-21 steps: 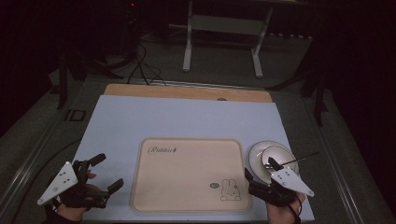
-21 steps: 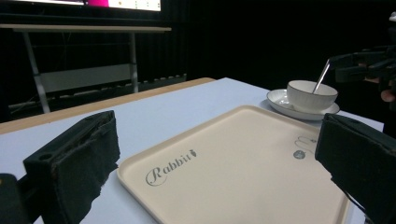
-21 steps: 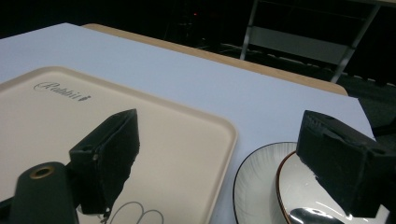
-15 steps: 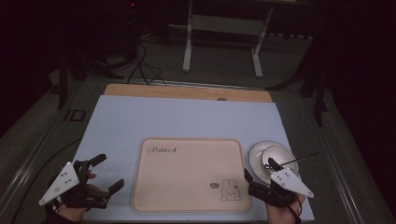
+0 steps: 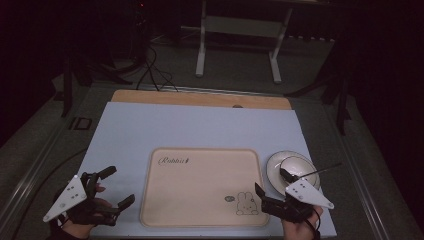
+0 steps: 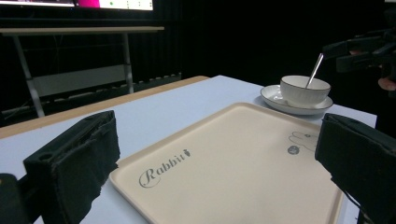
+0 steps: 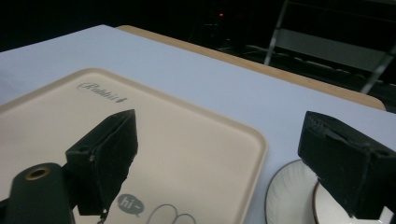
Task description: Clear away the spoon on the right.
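Across the lower middle of the high view, a cream tray [image 5: 202, 185] printed with a rabbit lies flat on the pale blue surface [image 5: 200, 127]. At lower left the left tool [image 5: 106, 189] hovers with jaws spread, holding nothing; at lower right the right tool [image 5: 272, 187] is likewise spread and empty. Just right of the tray, a bowl [image 6: 304, 90] with a spoon [image 6: 314, 70] leaning in it stands on a saucer [image 6: 275, 96], probably staged within easy reach of the right tool.
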Motion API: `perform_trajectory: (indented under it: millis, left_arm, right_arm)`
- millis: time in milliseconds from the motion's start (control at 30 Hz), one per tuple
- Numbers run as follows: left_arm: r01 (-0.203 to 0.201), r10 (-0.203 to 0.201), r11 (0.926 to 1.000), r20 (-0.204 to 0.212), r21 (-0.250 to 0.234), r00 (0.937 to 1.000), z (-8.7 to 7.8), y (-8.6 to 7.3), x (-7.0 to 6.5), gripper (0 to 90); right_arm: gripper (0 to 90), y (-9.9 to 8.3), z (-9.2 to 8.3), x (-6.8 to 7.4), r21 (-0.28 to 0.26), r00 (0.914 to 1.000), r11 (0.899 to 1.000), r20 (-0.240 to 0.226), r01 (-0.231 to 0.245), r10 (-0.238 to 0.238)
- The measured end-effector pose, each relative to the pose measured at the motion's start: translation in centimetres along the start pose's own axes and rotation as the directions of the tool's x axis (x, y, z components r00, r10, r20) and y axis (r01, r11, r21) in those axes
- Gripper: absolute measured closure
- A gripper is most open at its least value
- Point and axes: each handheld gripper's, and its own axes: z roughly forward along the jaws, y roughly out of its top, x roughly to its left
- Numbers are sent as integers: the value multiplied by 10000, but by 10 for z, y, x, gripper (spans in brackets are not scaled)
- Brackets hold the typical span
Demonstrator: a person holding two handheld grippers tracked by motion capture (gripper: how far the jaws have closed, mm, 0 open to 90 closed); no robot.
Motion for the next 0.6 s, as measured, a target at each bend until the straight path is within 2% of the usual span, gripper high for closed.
perform_trajectory:
  millis: [100, 300, 600]
  left_arm:
    - [7, -7, 10000, -18, -1, 10000, 0, 0, 0, 0]
    - [34, -34, 10000, 14, 5, 10000, 0, 0, 1, 0]
    - [33, -33, 10000, -7, 41, 10000, 1, -1, 1, 0]
  right_arm:
    - [118, 8, -2, 3, 26, 9996, 9997, -155, 241, -240]
    - [119, 24, -9, 3, -177, 9949, 9947, 89, 1010, -1009]
    - [119, 42, -15, -11, -678, 9957, 9935, 213, 911, -899]
